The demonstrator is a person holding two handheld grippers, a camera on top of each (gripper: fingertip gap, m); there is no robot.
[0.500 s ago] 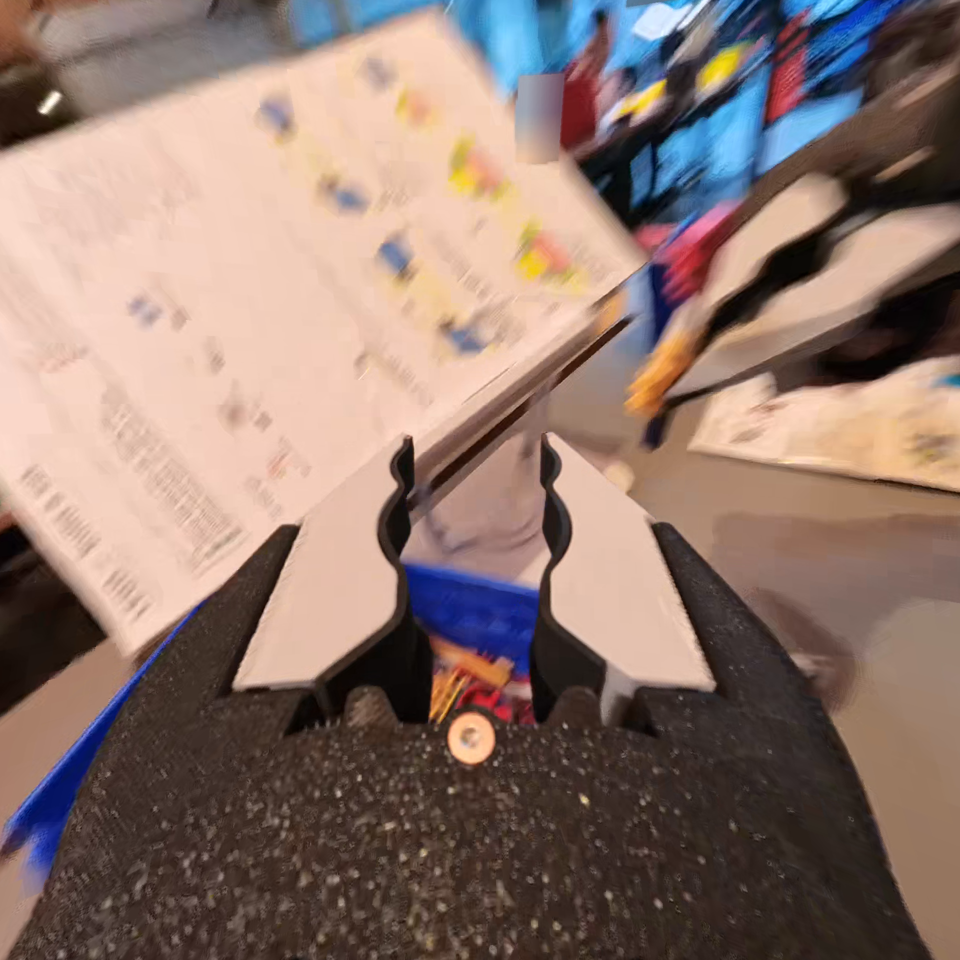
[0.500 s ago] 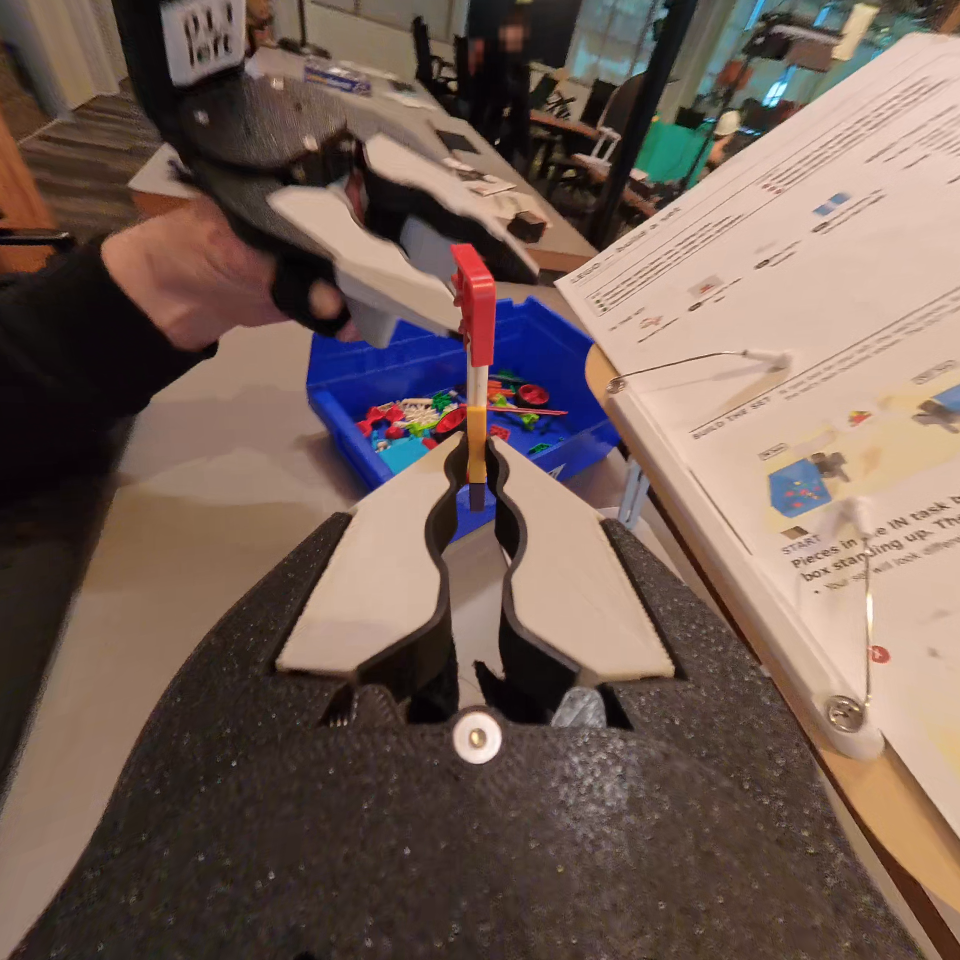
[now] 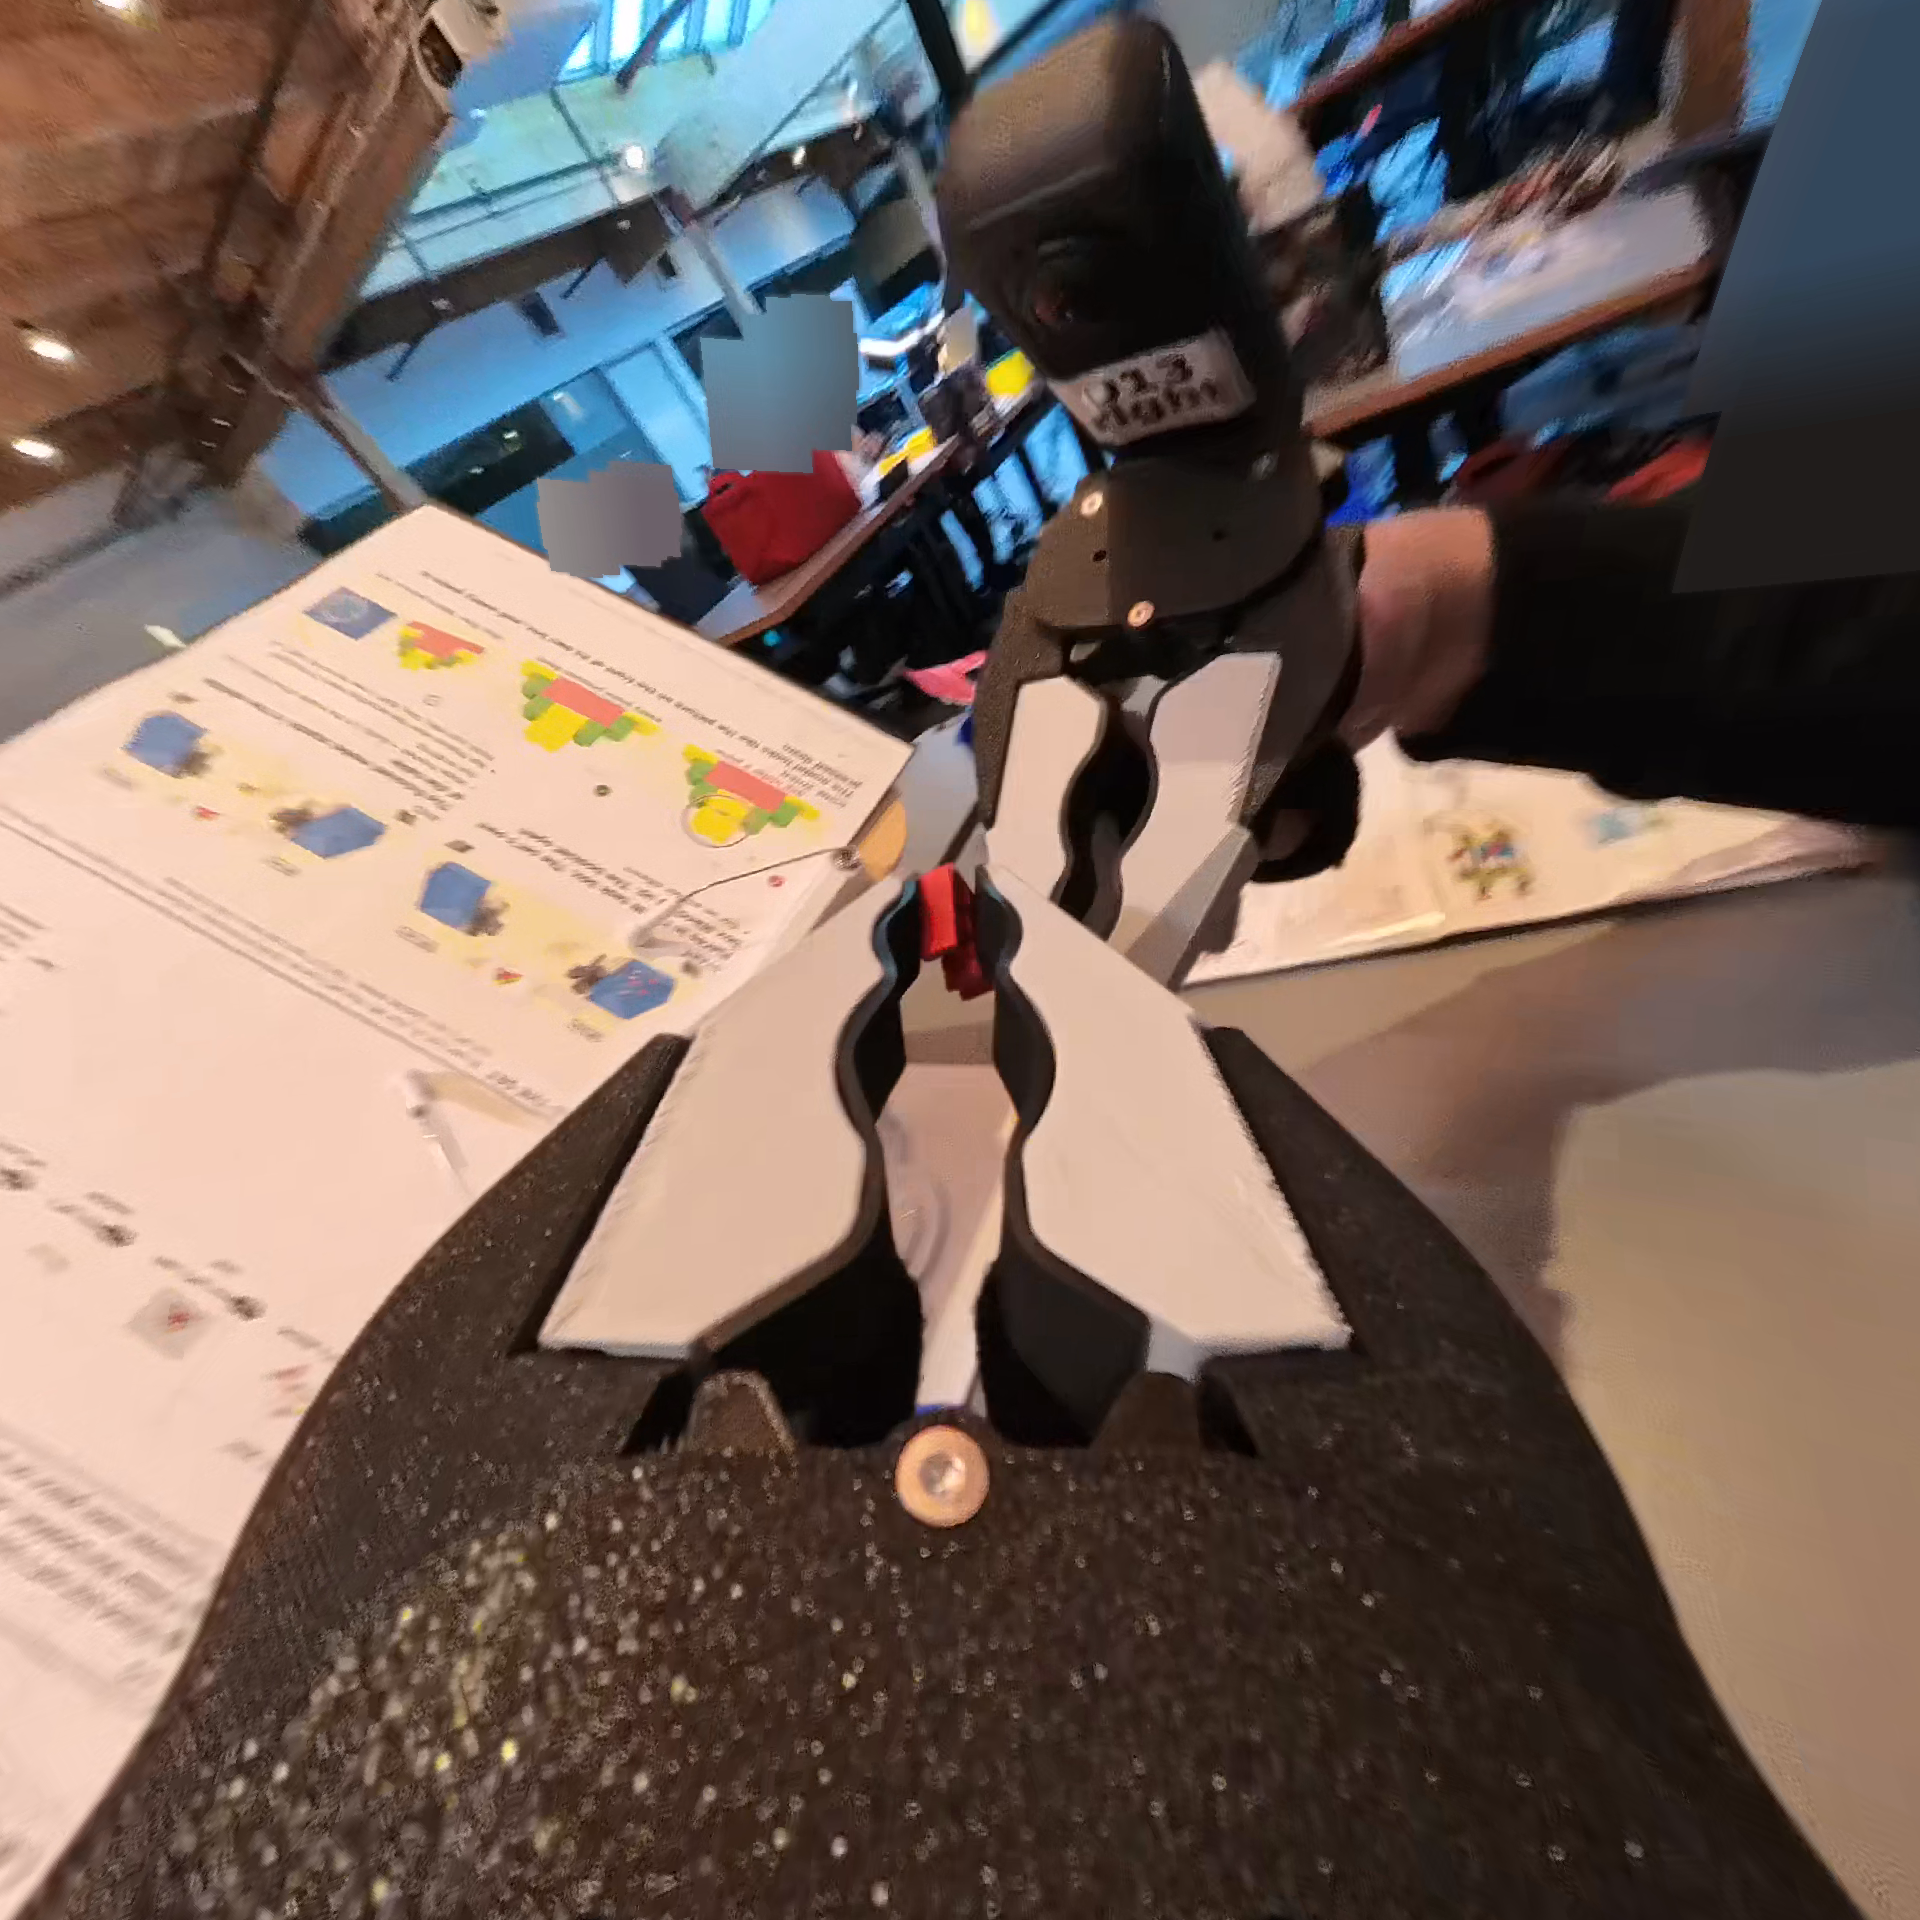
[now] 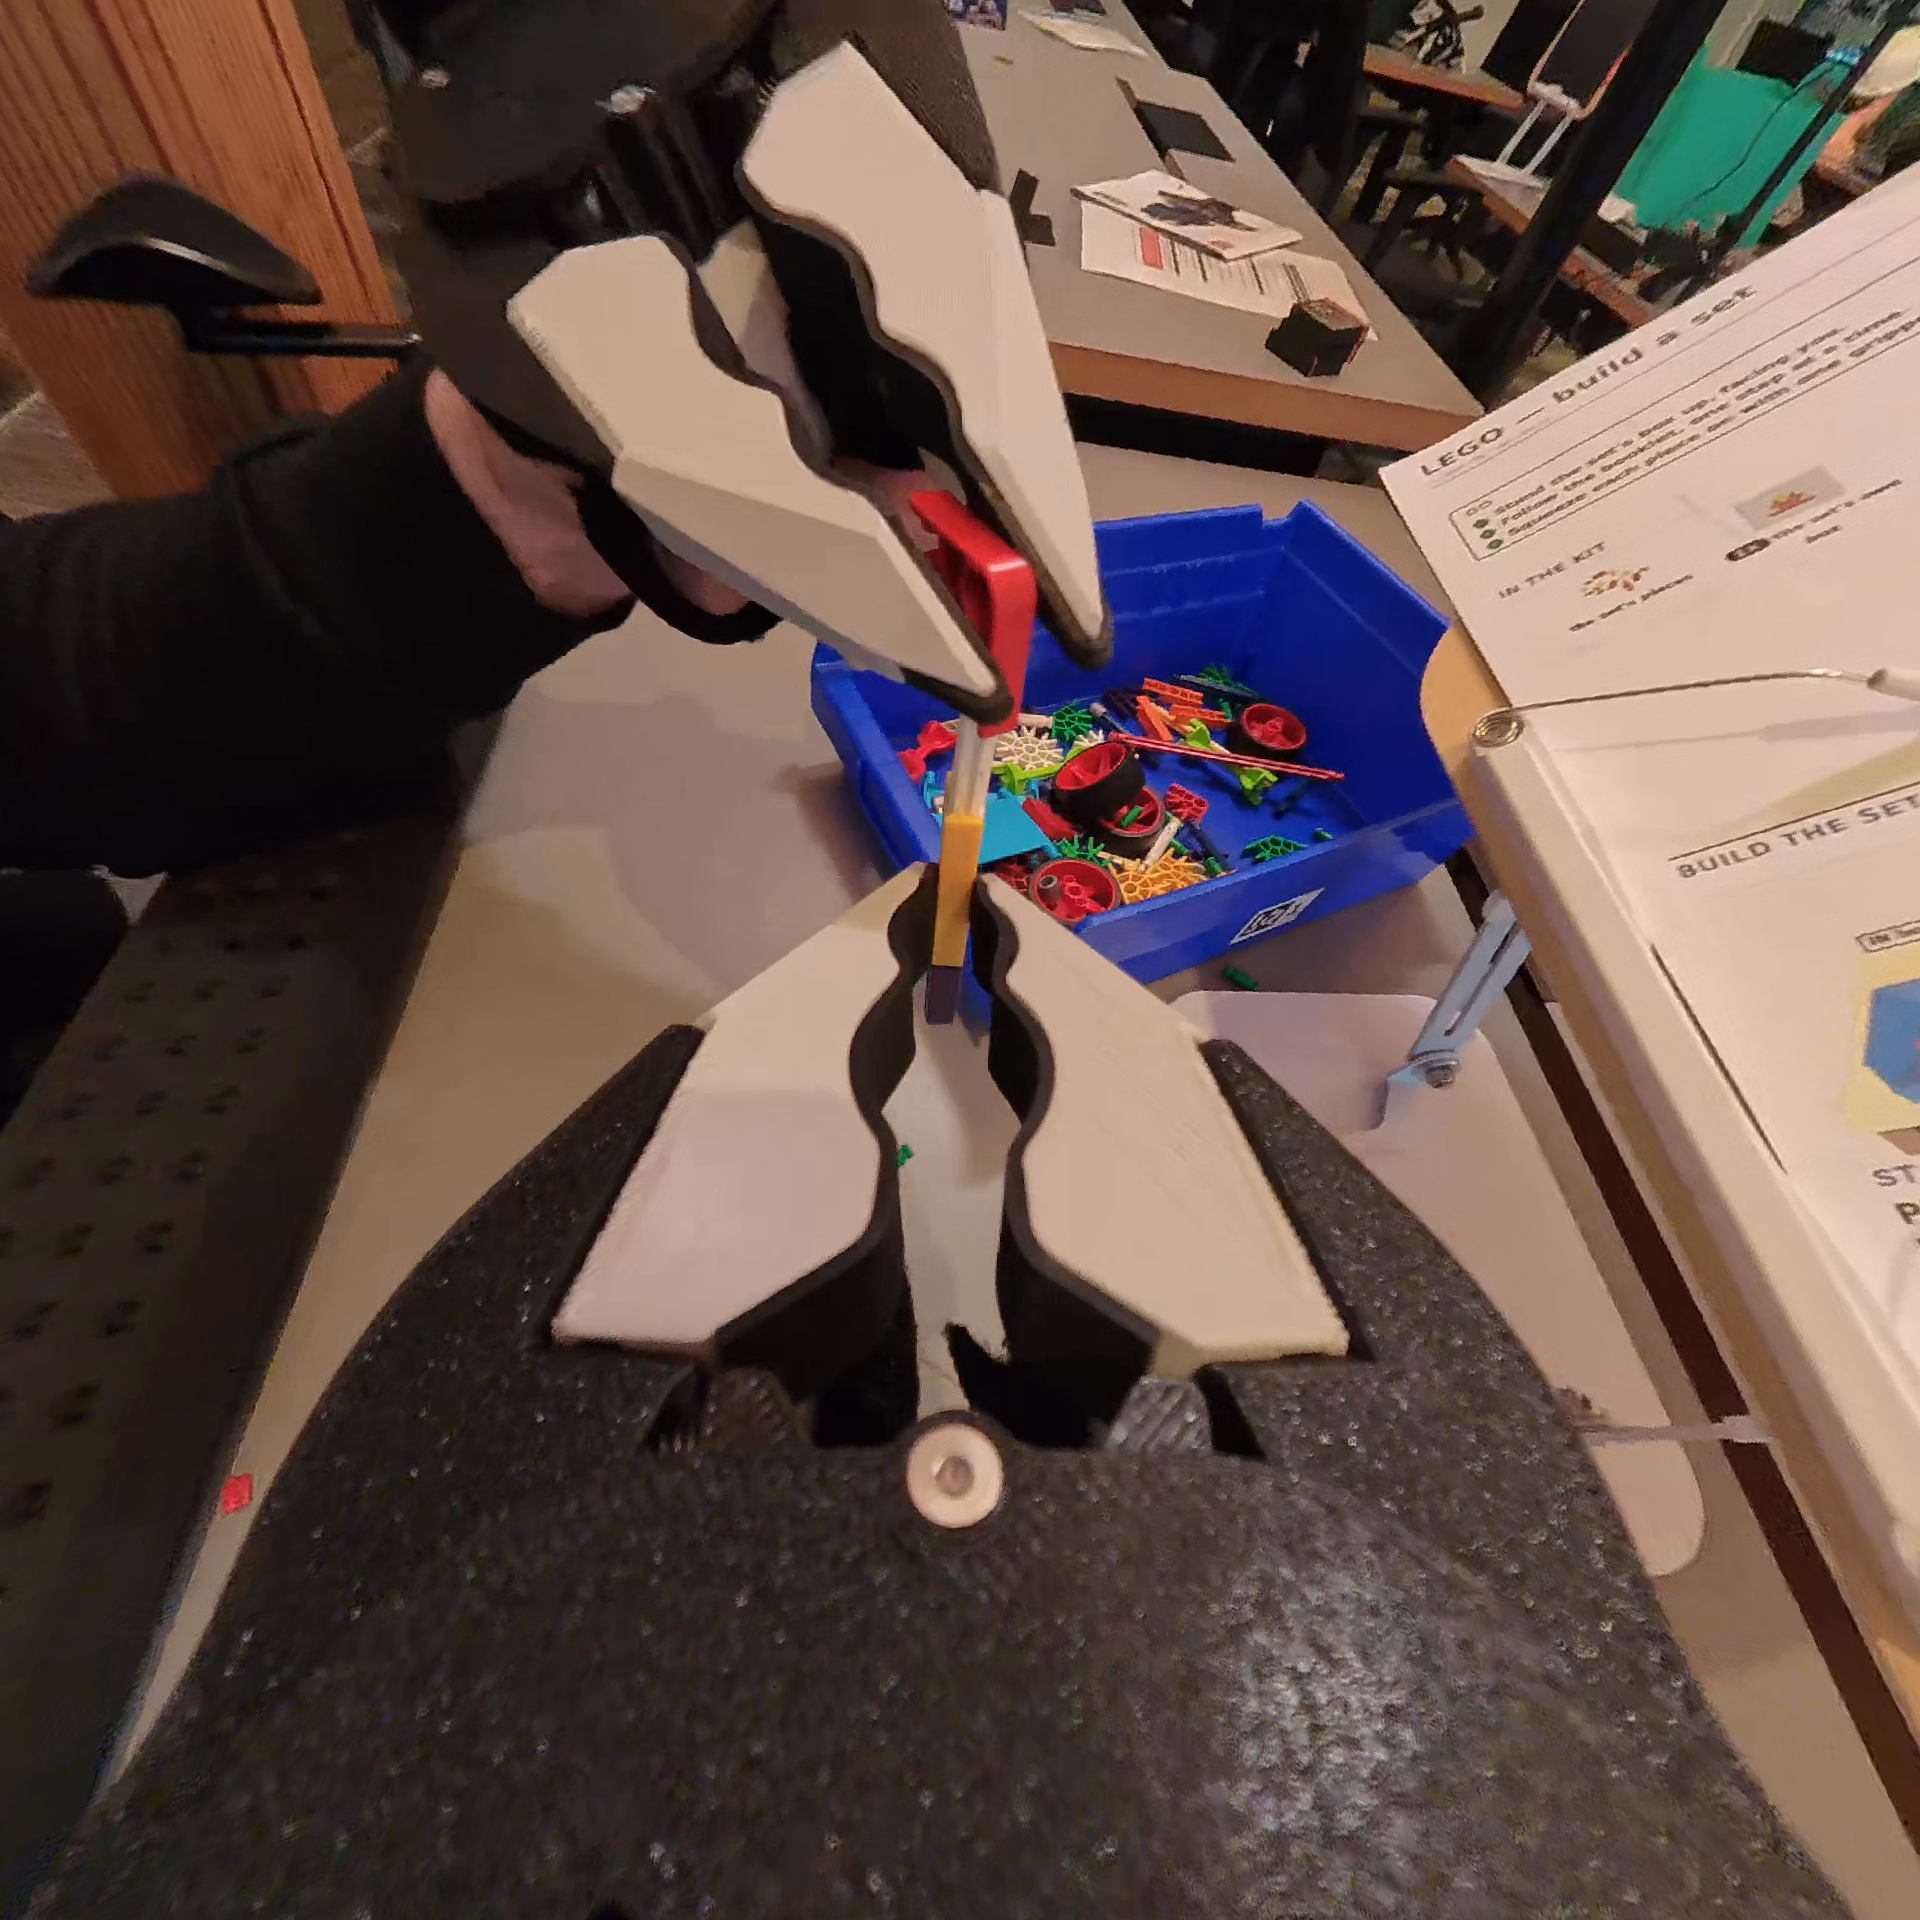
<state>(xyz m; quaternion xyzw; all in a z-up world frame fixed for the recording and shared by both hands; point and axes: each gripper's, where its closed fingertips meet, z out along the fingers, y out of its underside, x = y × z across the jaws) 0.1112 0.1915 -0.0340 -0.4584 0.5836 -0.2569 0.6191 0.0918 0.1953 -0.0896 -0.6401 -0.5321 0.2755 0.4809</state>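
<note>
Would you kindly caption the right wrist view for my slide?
Right gripper and left gripper pinch opposite ends of a slim rod assembly above a blue parts bin.

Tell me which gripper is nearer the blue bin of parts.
Right. The right gripper sits just in front of the blue bin, holding the rod assembly; the left gripper hangs above the bin's near-left corner, higher up.

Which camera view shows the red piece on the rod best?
The right wrist view: the red piece shows whole between the left gripper fingers. In the left wrist view only a blurred part peeks between the fingertips.
</note>
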